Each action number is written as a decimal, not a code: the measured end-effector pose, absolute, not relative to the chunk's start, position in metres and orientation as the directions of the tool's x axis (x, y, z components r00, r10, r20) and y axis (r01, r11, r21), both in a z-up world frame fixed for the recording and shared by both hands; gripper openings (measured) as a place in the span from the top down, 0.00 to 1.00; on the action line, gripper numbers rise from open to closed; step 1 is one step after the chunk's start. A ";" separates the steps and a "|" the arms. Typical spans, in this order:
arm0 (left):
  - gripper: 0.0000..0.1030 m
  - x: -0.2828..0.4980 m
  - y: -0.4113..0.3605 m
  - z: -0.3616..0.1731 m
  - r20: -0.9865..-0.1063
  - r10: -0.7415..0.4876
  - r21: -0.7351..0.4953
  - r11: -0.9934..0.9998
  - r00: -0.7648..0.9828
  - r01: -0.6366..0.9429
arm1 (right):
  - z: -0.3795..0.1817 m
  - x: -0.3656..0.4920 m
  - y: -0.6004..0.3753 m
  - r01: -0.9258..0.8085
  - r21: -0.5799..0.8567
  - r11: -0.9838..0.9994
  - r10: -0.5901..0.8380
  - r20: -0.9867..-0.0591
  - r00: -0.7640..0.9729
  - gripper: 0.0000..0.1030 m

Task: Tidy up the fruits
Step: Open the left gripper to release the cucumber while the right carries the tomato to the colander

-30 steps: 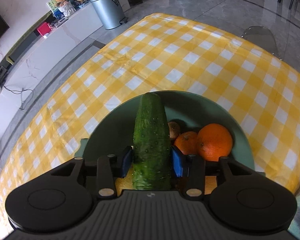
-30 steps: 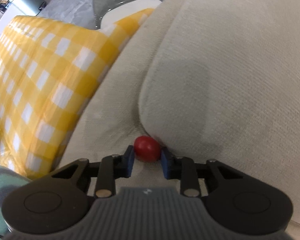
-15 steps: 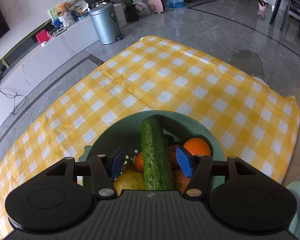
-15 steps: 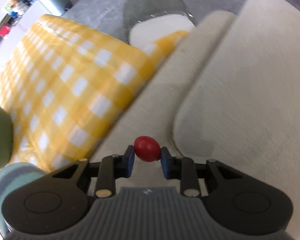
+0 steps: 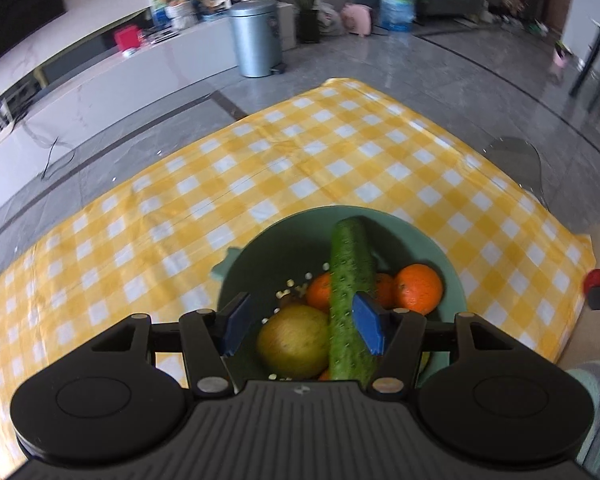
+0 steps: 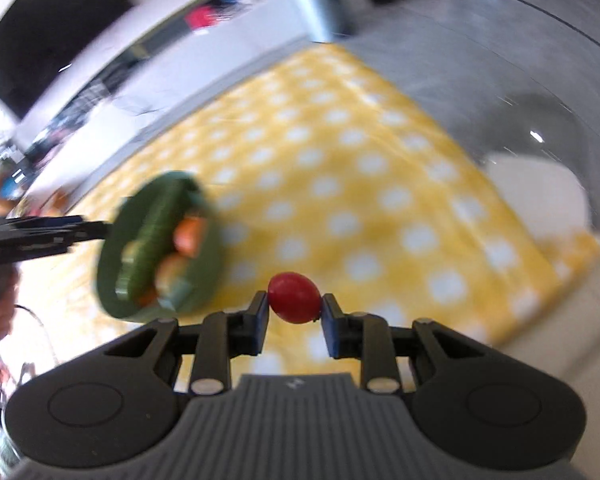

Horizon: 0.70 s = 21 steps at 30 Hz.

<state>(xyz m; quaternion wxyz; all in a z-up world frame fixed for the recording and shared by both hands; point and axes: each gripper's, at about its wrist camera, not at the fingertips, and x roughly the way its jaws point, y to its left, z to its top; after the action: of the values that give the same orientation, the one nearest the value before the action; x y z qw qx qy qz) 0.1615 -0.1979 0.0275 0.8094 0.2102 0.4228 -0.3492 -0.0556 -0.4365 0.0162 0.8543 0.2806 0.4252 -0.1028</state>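
A green colander bowl [image 5: 428,240] stands on the yellow checked tablecloth [image 5: 260,168]. In it lie a cucumber [image 5: 350,280], several oranges [image 5: 418,288] and a yellow pear [image 5: 294,340]. My left gripper [image 5: 300,324] is open and empty, just above the bowl's near side. My right gripper [image 6: 294,312] is shut on a small red tomato [image 6: 294,298] and holds it above the cloth, to the right of the bowl [image 6: 116,248]. The tomato also shows at the right edge of the left wrist view [image 5: 596,278].
A beige sofa cushion [image 6: 580,312] lies beyond the cloth's right edge. A round glass stool [image 5: 512,160] stands at the table's far right corner. A metal bin [image 5: 256,40] and a white low cabinet [image 5: 100,80] stand across the grey floor.
My left gripper let go of the cucumber, which now lies in the bowl, then opened wider and pulled back. My right gripper lifted the tomato off the sofa and swung it left toward the bowl.
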 end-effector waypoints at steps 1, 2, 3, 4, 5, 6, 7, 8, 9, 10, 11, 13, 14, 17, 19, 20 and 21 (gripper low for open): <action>0.33 0.163 -0.194 0.027 -0.831 -0.386 0.037 0.679 0.400 0.733 | 0.019 -0.043 -0.430 0.384 0.394 0.835 0.081 -0.779 0.622 0.76; 0.33 0.164 -0.189 0.027 -0.832 -0.383 0.031 0.690 0.401 0.723 | 0.020 -0.032 -0.424 0.355 0.396 0.847 0.099 -0.774 0.626 0.76; 0.33 0.165 -0.185 0.026 -0.833 -0.380 0.025 0.701 0.402 0.713 | 0.021 -0.022 -0.416 0.329 0.394 0.858 0.113 -0.771 0.627 0.76; 0.33 0.166 -0.181 0.026 -0.833 -0.378 0.018 0.711 0.404 0.703 | 0.021 -0.011 -0.410 0.303 0.389 0.870 0.126 -0.770 0.626 0.76; 0.33 0.167 -0.177 0.025 -0.833 -0.376 0.012 0.722 0.406 0.692 | 0.021 -0.002 -0.403 0.278 0.383 0.881 0.137 -0.769 0.624 0.76; 0.33 0.168 -0.173 0.025 -0.833 -0.372 0.007 0.732 0.409 0.681 | 0.021 0.007 -0.396 0.256 0.377 0.890 0.147 -0.769 0.623 0.76; 0.33 0.168 -0.169 0.024 -0.833 -0.371 0.002 0.742 0.411 0.671 | 0.020 0.015 -0.392 0.238 0.375 0.896 0.156 -0.769 0.620 0.76; 0.33 0.169 -0.165 0.024 -0.831 -0.370 -0.003 0.749 0.415 0.662 | 0.018 0.023 -0.386 0.219 0.374 0.901 0.168 -0.767 0.619 0.76; 0.33 0.169 -0.162 0.023 -0.831 -0.368 -0.008 0.758 0.418 0.652 | 0.017 0.030 -0.382 0.197 0.373 0.907 0.181 -0.766 0.617 0.76; 0.33 0.169 -0.159 0.021 -0.832 -0.363 -0.011 0.768 0.420 0.640 | 0.015 0.036 -0.377 0.180 0.363 0.914 0.184 -0.768 0.613 0.76; 0.33 0.169 -0.157 0.020 -0.833 -0.357 -0.013 0.777 0.422 0.630 | 0.012 0.043 -0.372 0.165 0.344 0.924 0.179 -0.773 0.608 0.76; 0.33 0.169 -0.152 0.016 -0.835 -0.350 -0.020 0.790 0.425 0.613 | 0.007 0.054 -0.364 0.138 0.306 0.942 0.166 -0.781 0.602 0.76; 0.33 0.168 -0.150 0.014 -0.835 -0.350 -0.024 0.794 0.424 0.607 | 0.004 0.059 -0.361 0.126 0.292 0.948 0.161 -0.783 0.601 0.76; 0.33 0.164 -0.145 0.009 -0.835 -0.350 -0.031 0.802 0.425 0.597 | -0.004 0.070 -0.357 0.090 0.262 0.961 0.157 -0.782 0.603 0.76; 0.33 0.164 -0.143 0.005 -0.838 -0.344 -0.035 0.809 0.423 0.587 | -0.009 0.077 -0.353 0.080 0.230 0.970 0.139 -0.791 0.596 0.76; 0.33 0.164 -0.142 0.002 -0.840 -0.341 -0.038 0.813 0.421 0.581 | -0.011 0.080 -0.352 0.073 0.221 0.972 0.136 -0.794 0.593 0.76; 0.33 0.163 -0.141 0.001 -0.843 -0.337 -0.039 0.816 0.419 0.576 | -0.014 0.084 -0.351 0.068 0.218 0.974 0.137 -0.796 0.589 0.76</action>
<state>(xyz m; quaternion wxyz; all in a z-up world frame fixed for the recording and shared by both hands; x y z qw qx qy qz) 0.1633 -0.1409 0.0006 0.8324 0.1291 0.4639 -0.2742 0.0839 -0.3515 -0.0141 0.8842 0.1133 0.4527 0.0196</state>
